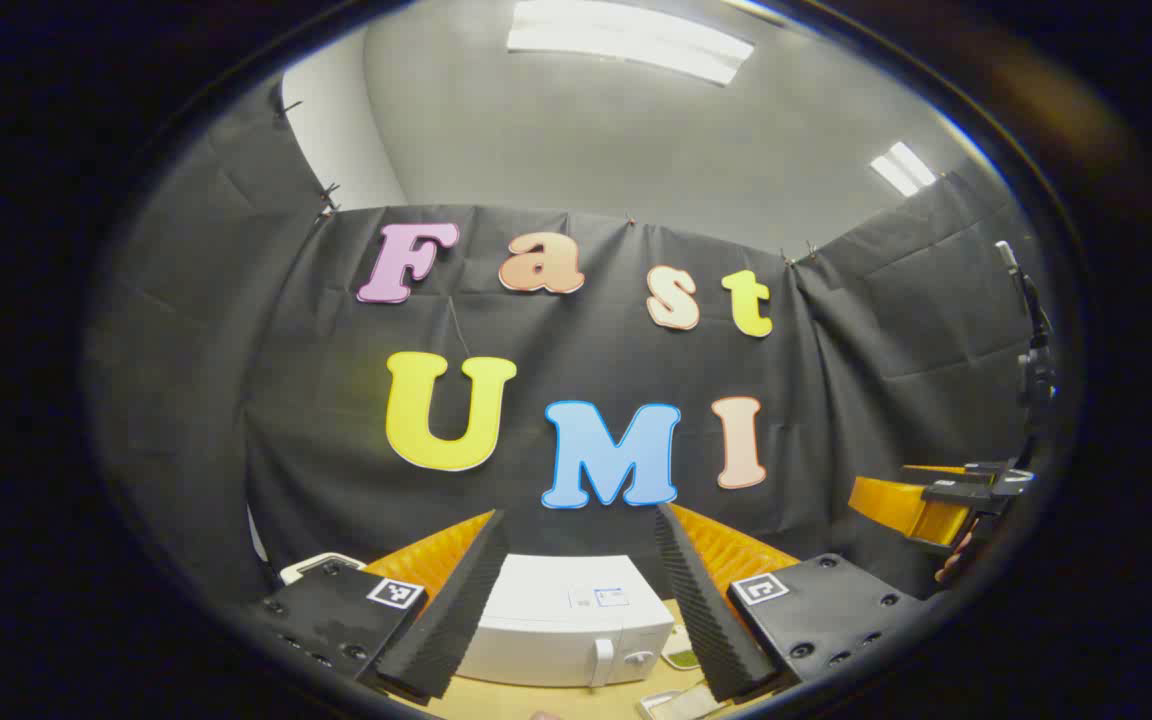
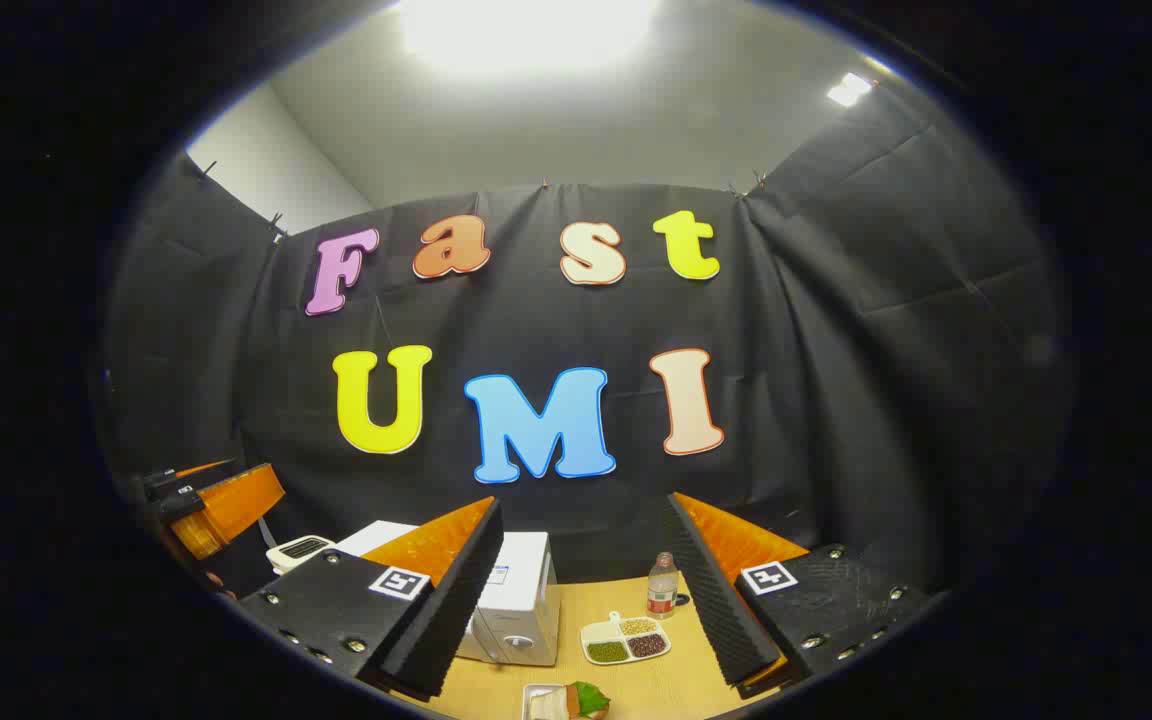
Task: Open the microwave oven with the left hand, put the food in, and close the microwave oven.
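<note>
A white microwave oven point(image 1: 566, 625) stands on the wooden table with its door closed; its handle point(image 1: 603, 662) is at the front right. My left gripper point(image 1: 576, 615) hovers above and in front of it, open with nothing between its fingers. The microwave point(image 2: 516, 605) also appears left of centre in the right gripper view. My right gripper point(image 2: 581, 605) hangs open and empty over the table. The food, a sandwich with a green leaf on a white plate point(image 2: 566, 702), lies at the near table edge below it. The other gripper point(image 2: 216, 510) is at far left, and the right one point(image 1: 936, 500) at far right in the left gripper view.
A white divided dish point(image 2: 624, 640) with beans sits on the table right of the microwave, with a small bottle point(image 2: 662, 585) behind it. A small white device point(image 2: 301, 548) rests left of the microwave. Black cloth walls close in the booth.
</note>
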A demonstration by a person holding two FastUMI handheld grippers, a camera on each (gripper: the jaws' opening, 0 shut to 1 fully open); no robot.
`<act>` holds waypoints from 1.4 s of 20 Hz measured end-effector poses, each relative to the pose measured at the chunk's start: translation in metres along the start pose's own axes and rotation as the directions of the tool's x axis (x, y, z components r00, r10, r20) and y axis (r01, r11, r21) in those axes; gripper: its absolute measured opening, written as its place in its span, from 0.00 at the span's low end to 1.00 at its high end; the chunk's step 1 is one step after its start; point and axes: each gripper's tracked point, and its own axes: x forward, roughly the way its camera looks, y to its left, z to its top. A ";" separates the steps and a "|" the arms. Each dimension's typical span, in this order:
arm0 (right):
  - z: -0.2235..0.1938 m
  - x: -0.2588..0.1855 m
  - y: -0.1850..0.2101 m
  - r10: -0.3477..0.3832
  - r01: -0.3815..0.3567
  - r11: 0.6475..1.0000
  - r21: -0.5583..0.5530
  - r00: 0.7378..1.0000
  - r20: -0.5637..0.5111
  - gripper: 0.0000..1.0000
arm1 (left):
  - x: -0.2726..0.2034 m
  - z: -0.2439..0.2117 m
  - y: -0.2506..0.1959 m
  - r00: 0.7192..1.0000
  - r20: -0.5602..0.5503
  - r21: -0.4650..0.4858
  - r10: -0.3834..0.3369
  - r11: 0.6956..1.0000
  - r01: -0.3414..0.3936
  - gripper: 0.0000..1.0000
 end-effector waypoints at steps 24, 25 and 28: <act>-0.009 0.029 -0.019 0.010 -0.010 1.000 0.015 1.000 -0.002 0.97 | 0.042 -0.117 -0.024 0.984 -0.176 -0.017 -0.025 1.000 0.022 0.96; -0.013 0.030 -0.021 0.009 -0.009 1.000 0.009 1.000 -0.012 0.97 | 0.046 -0.134 -0.026 0.979 -0.199 -0.023 -0.032 0.999 0.028 0.95; -0.022 0.034 -0.028 0.005 -0.005 1.000 -0.004 0.999 -0.042 0.97 | 0.055 -0.185 -0.029 0.960 -0.279 -0.017 -0.039 0.999 0.036 0.97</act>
